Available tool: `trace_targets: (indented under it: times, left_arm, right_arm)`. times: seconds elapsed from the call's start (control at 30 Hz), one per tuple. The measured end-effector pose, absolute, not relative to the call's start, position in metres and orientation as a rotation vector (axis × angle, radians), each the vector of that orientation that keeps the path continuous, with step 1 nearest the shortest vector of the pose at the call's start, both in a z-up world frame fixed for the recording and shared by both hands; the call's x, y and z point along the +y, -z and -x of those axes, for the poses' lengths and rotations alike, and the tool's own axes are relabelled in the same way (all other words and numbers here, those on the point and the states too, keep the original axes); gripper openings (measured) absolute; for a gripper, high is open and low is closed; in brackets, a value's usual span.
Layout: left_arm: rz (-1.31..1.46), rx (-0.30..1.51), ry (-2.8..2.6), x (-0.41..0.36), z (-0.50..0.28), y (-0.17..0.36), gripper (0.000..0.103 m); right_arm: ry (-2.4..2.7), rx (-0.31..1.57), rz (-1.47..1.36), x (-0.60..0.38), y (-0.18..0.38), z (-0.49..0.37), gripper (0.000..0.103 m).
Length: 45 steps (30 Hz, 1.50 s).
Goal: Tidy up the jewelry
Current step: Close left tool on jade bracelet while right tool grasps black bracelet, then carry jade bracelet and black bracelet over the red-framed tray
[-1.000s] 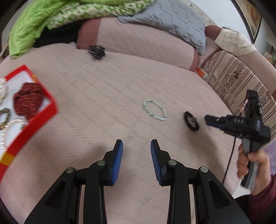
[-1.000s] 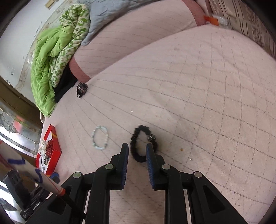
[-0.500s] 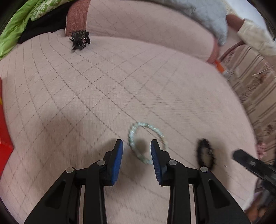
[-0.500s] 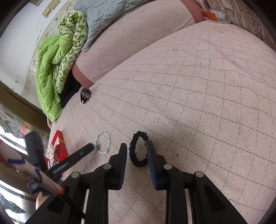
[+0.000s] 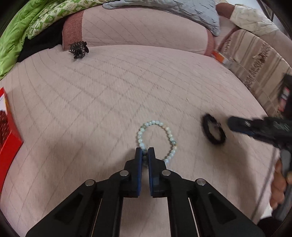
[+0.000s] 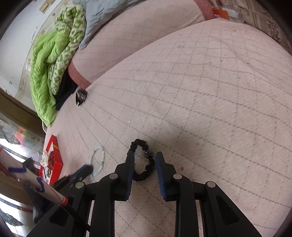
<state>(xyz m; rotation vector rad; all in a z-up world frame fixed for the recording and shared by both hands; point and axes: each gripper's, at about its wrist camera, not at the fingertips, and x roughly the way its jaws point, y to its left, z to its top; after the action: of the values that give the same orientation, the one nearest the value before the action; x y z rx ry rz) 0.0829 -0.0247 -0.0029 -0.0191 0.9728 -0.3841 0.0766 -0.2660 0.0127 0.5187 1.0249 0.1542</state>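
A pale blue bead bracelet [image 5: 157, 134] lies on the pink quilted bed. My left gripper [image 5: 145, 155] is shut on its near-left part. The bracelet shows blurred in the right wrist view [image 6: 99, 160]. A black fabric bracelet [image 6: 143, 161] lies on the bed between the fingers of my right gripper [image 6: 145, 161], which is open around it; it also shows in the left wrist view [image 5: 213, 132]. The red jewelry box [image 6: 52, 160] with several pieces stands at the left; its edge shows in the left wrist view [image 5: 8, 131].
A black spiky hair clip [image 5: 78, 49] lies at the foot of the pink bolster [image 5: 138, 29]. Green bedding [image 6: 51, 60] and a grey pillow [image 5: 182, 12] are piled at the back. A striped sofa [image 5: 259, 60] stands to the right.
My left gripper moved forward to the bead bracelet and shut on it. My right gripper opened wider around the black bracelet.
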Motion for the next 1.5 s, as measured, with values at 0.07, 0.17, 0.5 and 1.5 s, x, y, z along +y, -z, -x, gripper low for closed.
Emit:
trace_targets:
  times: [0.07, 0.17, 0.5, 1.5]
  left_arm:
    - [0.017, 0.961, 0.396, -0.018, -0.073, -0.002, 0.006]
    - [0.049, 0.934, 0.397, -0.003, -0.066, -0.008, 0.006]
    - [0.048, 0.846, 0.413, 0.011, -0.07, -0.019, 0.006]
    - [-0.022, 0.877, 0.389, 0.003, -0.073, -0.005, 0.005]
  right_arm:
    - [-0.149, 1.044, -0.49, -0.257, -0.009, -0.081, 0.026]
    - [-0.113, 1.064, -0.443, -0.25, -0.004, -0.086, 0.026]
    - [-0.001, 1.057, -0.287, -0.237, -0.006, -0.09, 0.013]
    - [-0.151, 0.867, -0.314, -0.206, -0.051, -0.072, 0.013]
